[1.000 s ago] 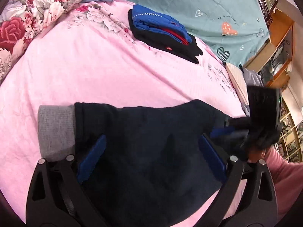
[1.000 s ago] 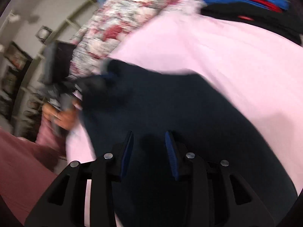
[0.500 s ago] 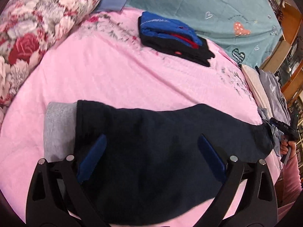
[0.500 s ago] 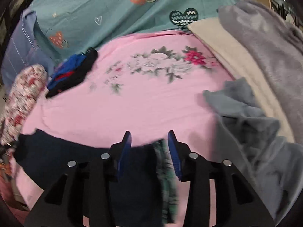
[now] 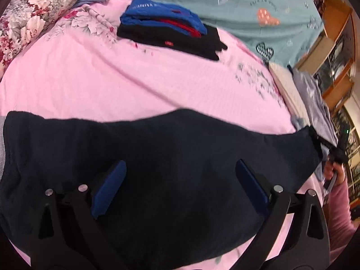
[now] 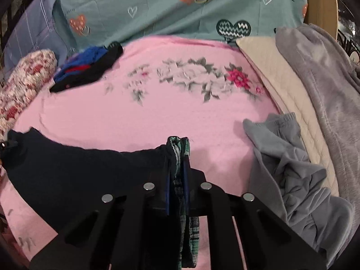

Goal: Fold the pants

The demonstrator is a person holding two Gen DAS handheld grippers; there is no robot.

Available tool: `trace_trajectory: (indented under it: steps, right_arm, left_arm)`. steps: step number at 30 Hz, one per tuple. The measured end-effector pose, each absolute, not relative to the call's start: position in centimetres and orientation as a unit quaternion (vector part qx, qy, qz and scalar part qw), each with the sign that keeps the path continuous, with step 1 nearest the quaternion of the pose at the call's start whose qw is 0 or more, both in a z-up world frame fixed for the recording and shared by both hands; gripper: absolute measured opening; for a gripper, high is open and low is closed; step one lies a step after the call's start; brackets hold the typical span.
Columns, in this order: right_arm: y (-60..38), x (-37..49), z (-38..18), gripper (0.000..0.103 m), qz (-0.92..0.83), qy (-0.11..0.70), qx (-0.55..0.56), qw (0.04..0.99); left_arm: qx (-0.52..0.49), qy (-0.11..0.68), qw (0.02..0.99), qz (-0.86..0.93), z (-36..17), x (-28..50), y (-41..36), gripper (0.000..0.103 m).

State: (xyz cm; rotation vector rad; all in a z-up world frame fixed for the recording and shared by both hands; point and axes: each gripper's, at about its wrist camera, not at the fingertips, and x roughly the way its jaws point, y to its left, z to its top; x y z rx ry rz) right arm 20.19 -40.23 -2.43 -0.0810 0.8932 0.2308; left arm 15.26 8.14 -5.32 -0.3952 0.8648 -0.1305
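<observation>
- Pants (image 5: pixel 157 157): dark navy, fleece-like, spread across the pink bedsheet (image 5: pixel 112 78) at its near edge, long axis running left to right; a grey band shows at the far left edge in the left wrist view.
- Right gripper (image 6: pixel 177 180): jaws closed tight on one end of the pants, where a green plaid lining (image 6: pixel 180 148) shows bunched between the blue pads.
- Left gripper (image 5: pixel 180 189): jaws wide apart, hovering over the middle of the pants; nothing between the pads.
- Person's hand (image 5: pixel 335 171) and pink sleeve visible at far right in the left wrist view, holding the other tool.
- Surroundings: folded stack of blue, red and black clothes (image 5: pixel 166 27) further up the sheet; crumpled grey garment (image 6: pixel 292 168) just beside the pinched end; floral pillow (image 5: pixel 33 11) at upper left.
- Risk (judgement): only one end is held. If the right gripper lifts to fold over, the free end may drag or bunch, giving a crooked fold. The grip is on thick bunched fabric; a layer could slip out. The grey garment lies close enough to snag.
- Change from 0.5 s earlier: right jaws were apart with the fabric end between them; now clamped. Left gripper equally open then, but the pants now fill more of its view.
</observation>
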Motion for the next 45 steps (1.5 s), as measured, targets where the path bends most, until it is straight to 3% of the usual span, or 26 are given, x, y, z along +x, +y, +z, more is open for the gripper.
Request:
trace_trajectory:
  steps: [2, 4, 7, 11, 14, 17, 24, 26, 29, 32, 37, 45]
  right_arm:
    - [-40.3, 20.9, -5.4, 0.023, 0.094, 0.467, -0.052, 0.878]
    - [-41.2, 21.0, -4.6, 0.034, 0.071, 0.464, -0.024, 0.883]
    - [-40.9, 19.7, -1.0, 0.037, 0.046, 0.427, 0.007, 0.903]
    - [-34.5, 17.5, 1.1, 0.042, 0.179, 0.406, 0.018, 0.896]
    - [-29.0, 17.6, -1.6, 0.042, 0.283, 0.45, 0.033, 0.846]
    - [-27.2, 17.8, -4.5, 0.042, 0.267, 0.484, 0.0, 0.833]
    - [-41.3, 16.7, -5.2, 0.036, 0.151, 0.475, 0.106, 0.861]
    - [-43.6, 16.4, -5.2, 0.027, 0.128, 0.471, 0.145, 0.861]
    - [-42.2, 15.3, -3.7, 0.032, 0.099, 0.454, 0.149, 0.873]
    - [-37.0, 13.7, -1.9, 0.034, 0.194, 0.422, 0.145, 0.874]
    - [-30.5, 13.6, -4.5, 0.036, 0.248, 0.478, 0.066, 0.84]
    - [-40.6, 12.8, -4.2, 0.031, 0.121, 0.477, 0.151, 0.857]
  left_arm:
    - [-0.178, 0.427, 0.886, -0.043, -6.1, 15.7, 7.7, 0.099]
    - [-0.146, 0.437, 0.887, -0.03, -6.8, 16.1, 6.8, 0.099]
    - [-0.103, 0.442, 0.891, -0.016, -5.8, 15.9, 5.8, 0.099]
    - [-0.106, 0.421, 0.898, -0.068, -3.5, 14.7, 3.5, 0.099]
    - [-0.078, 0.422, 0.891, -0.146, -3.1, 14.3, -0.9, 0.1]
    - [-0.041, 0.449, 0.877, -0.163, -4.8, 14.8, -3.6, 0.1]
    - [-0.035, 0.483, 0.866, -0.125, -6.8, 14.6, 0.0, 0.1]
    - [-0.025, 0.485, 0.868, -0.102, -7.2, 14.3, 1.5, 0.1]
    - [-0.035, 0.482, 0.869, -0.105, -6.9, 13.8, 2.5, 0.1]
    - [-0.064, 0.477, 0.871, -0.095, -5.6, 13.9, 2.0, 0.1]
    - [-0.058, 0.47, 0.864, -0.17, -5.6, 14.0, -2.9, 0.1]
    - [0.011, 0.488, 0.861, -0.144, -6.8, 11.5, -1.1, 0.1]
